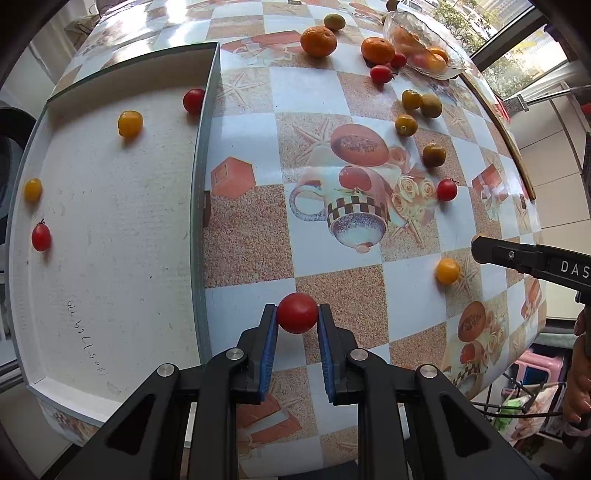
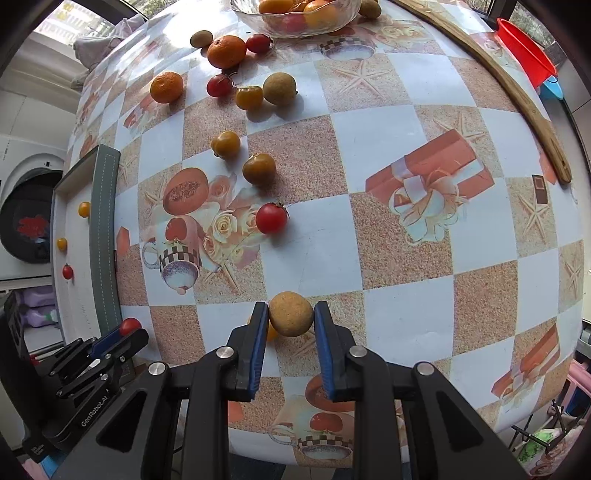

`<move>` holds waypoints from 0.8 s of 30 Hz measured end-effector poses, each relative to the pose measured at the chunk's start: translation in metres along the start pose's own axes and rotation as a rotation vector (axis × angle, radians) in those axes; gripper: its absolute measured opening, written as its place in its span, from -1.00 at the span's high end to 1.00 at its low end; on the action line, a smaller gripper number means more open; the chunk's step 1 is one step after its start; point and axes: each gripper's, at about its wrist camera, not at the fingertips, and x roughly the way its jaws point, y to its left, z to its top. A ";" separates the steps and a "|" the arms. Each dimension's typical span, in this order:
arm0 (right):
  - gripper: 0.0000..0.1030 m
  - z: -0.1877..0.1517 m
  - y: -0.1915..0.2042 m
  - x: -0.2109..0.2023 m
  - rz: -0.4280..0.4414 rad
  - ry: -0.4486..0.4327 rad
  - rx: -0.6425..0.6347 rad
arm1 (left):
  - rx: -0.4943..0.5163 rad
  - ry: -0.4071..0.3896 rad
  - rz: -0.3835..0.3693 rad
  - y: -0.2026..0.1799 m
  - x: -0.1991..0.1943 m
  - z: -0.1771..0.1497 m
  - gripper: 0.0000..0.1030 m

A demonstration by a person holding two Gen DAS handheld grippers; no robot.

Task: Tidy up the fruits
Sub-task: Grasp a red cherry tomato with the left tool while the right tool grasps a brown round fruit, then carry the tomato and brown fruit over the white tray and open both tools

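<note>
My left gripper (image 1: 297,314) is shut on a red cherry tomato (image 1: 297,312), held just above the checked tablecloth beside the white box. The same gripper (image 2: 122,330) and its tomato (image 2: 130,325) show at the lower left of the right wrist view. My right gripper (image 2: 291,314) is shut on a tan round fruit (image 2: 291,314), with a yellow tomato (image 2: 271,332) partly hidden under it. The white box (image 1: 110,240) holds two red and two yellow tomatoes. Loose fruits lie over the table: a red tomato (image 2: 271,218), brownish-yellow ones (image 2: 259,168), oranges (image 2: 226,51).
A glass bowl (image 2: 295,16) of fruit stands at the table's far edge. A wooden stick (image 2: 517,107) lies along the right rim. A red funnel (image 2: 524,51) sits beyond it. A washing machine (image 2: 26,214) stands off the table's left side. A yellow tomato (image 1: 447,271) lies below the right gripper's finger (image 1: 517,256).
</note>
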 end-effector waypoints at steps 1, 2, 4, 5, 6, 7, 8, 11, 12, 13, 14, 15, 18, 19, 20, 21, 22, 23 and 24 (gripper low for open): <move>0.46 0.002 0.000 -0.002 0.003 -0.002 -0.002 | 0.003 -0.006 -0.004 -0.001 -0.004 0.001 0.55; 0.46 0.003 0.001 -0.004 0.004 -0.006 -0.005 | 0.004 -0.012 -0.011 -0.003 -0.008 0.003 0.55; 0.46 0.005 0.004 -0.009 0.007 -0.013 -0.011 | 0.005 -0.027 -0.018 -0.005 -0.014 0.006 0.55; 0.46 0.007 0.007 -0.011 0.008 -0.016 -0.016 | 0.006 -0.032 -0.022 -0.002 -0.017 0.010 0.55; 0.46 0.008 0.010 -0.013 0.009 -0.019 -0.021 | 0.007 -0.039 -0.024 -0.005 -0.020 0.008 0.55; 0.46 0.008 0.012 -0.014 0.010 -0.022 -0.028 | 0.008 -0.047 -0.027 -0.005 -0.026 0.008 0.55; 0.46 0.010 0.015 -0.016 0.011 -0.025 -0.035 | 0.008 -0.056 -0.029 -0.005 -0.031 0.006 0.55; 0.46 0.016 0.027 -0.020 0.012 -0.033 -0.062 | -0.004 -0.083 -0.039 -0.003 -0.041 0.007 0.55; 0.46 0.017 0.031 -0.022 0.014 -0.035 -0.071 | -0.010 -0.094 -0.038 -0.001 -0.044 0.009 0.55; 0.46 0.019 0.036 -0.023 0.016 -0.037 -0.081 | -0.017 -0.103 -0.039 0.000 -0.045 0.013 0.55; 0.46 0.021 0.041 -0.024 0.019 -0.038 -0.090 | -0.026 -0.113 -0.039 0.001 -0.047 0.015 0.55; 0.46 0.023 0.047 -0.025 0.022 -0.039 -0.101 | -0.035 -0.122 -0.038 0.005 -0.050 0.016 0.55; 0.46 0.028 0.066 -0.027 0.030 -0.043 -0.141 | -0.063 -0.151 -0.027 0.019 -0.058 0.018 0.55; 0.46 0.030 0.073 -0.027 0.032 -0.044 -0.156 | -0.074 -0.159 -0.022 0.024 -0.060 0.018 0.55; 0.46 0.031 0.080 -0.028 0.035 -0.044 -0.171 | -0.086 -0.167 -0.017 0.030 -0.063 0.017 0.55; 0.46 0.032 0.088 -0.028 0.039 -0.043 -0.186 | -0.098 -0.173 -0.011 0.036 -0.065 0.016 0.55; 0.46 0.034 0.097 -0.027 0.042 -0.042 -0.201 | -0.111 -0.178 -0.005 0.043 -0.067 0.015 0.55; 0.46 0.035 0.105 -0.026 0.046 -0.042 -0.217 | -0.126 -0.182 0.001 0.050 -0.068 0.014 0.55; 0.46 0.037 0.114 -0.025 0.048 -0.041 -0.235 | -0.141 -0.187 0.009 0.057 -0.069 0.012 0.55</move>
